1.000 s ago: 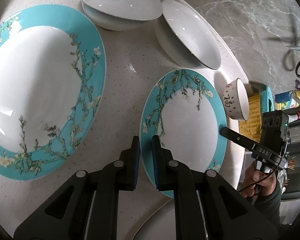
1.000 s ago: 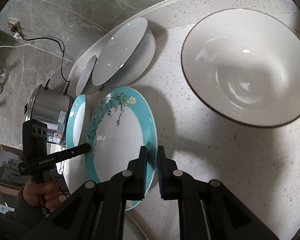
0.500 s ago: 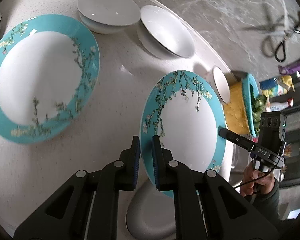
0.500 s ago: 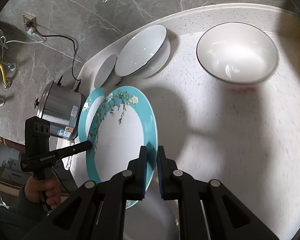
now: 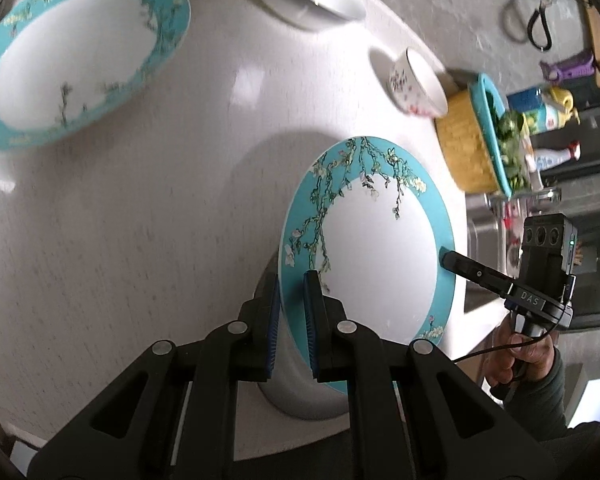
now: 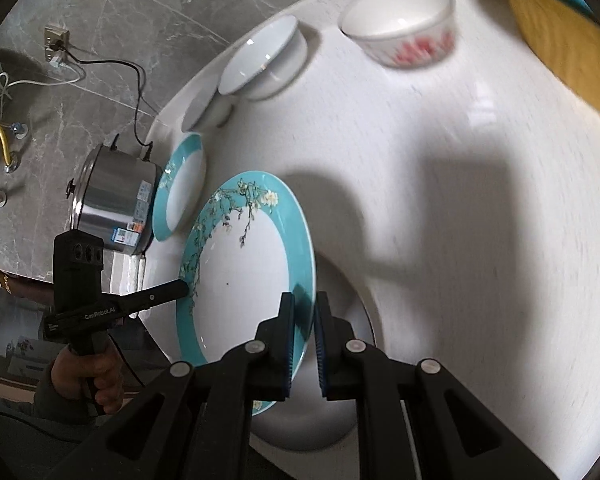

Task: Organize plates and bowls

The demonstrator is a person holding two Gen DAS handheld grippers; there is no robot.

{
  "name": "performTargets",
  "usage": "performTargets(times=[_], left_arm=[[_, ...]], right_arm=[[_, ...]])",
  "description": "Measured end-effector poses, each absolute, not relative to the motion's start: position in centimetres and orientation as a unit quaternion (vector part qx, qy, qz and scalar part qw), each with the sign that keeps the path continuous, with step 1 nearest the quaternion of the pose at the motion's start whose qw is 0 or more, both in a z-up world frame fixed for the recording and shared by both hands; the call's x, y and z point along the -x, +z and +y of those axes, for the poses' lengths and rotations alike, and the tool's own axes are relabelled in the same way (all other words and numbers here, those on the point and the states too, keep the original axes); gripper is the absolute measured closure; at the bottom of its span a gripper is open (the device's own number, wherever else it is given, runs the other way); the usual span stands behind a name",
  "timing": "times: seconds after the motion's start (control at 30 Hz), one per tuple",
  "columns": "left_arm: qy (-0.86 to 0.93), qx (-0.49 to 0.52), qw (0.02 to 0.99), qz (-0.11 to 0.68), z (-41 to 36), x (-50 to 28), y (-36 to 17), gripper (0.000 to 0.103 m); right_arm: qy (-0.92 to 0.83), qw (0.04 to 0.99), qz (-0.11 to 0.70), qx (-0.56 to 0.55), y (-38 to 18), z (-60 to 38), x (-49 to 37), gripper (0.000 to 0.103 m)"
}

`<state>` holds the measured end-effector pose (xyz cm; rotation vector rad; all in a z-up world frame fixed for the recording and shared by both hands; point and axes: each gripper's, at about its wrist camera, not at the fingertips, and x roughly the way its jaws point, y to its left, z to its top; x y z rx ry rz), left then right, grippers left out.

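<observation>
Blossom plate held between 2 grippers

The left gripper (image 5: 291, 280) and right gripper (image 6: 303, 300) each pinched opposite rims of the teal blossom plate (image 5: 376, 240), lifted clear above the white table (image 5: 140, 220) over a white dish (image 6: 352, 408).

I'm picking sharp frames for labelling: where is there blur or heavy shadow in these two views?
Left wrist: the far teal plate is motion-smeared, while the held plate stays sharp. Right wrist: the red-patterned bowl and tabletop are streaked, with a broad dark shadow across the table.
</observation>
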<state>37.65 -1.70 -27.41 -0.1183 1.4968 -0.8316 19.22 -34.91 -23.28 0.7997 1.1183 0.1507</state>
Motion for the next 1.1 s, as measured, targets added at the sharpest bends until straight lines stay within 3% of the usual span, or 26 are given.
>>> performTargets(times=[0.77,1.1], left_arm=[[-0.368,-0.023,0.656,0.659,-3.2,-34.0,-30.3,0.093],[-0.368,-0.082,0.668,0.642,-4.1,-33.3,-29.7,0.089]], right_arm=[[0.043,0.769,0.547,-0.327,-26.4,-33.0,-16.1,0.090],[0.008,0.796,0.571,-0.199,-25.0,-29.9,-16.6,0.083]])
